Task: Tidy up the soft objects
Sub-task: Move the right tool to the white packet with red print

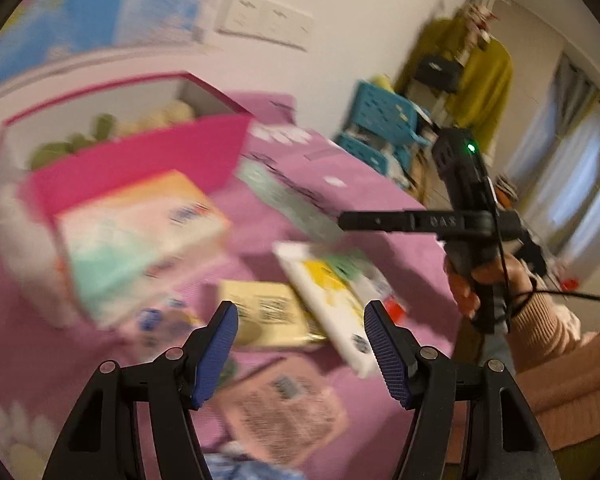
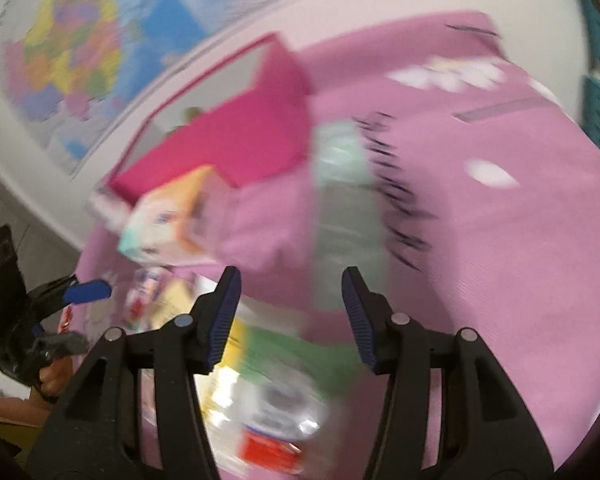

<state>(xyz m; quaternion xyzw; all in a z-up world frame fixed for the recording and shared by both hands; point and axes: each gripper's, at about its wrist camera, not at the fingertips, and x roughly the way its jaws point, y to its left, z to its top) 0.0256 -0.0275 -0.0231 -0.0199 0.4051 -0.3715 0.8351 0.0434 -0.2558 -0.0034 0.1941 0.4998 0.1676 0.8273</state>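
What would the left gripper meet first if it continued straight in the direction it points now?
Probably the pale yellow packet, which lies on the pink cover just beyond the open left gripper, between its fingertips. The white and yellow pack overlaps its right side. The picture is blurred, so depth is uncertain.

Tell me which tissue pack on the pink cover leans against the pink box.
The large peach-and-mint pack; it rests tilted against the pink box, while the smaller packs lie flat.

Magenta box, pink flowered bedspread
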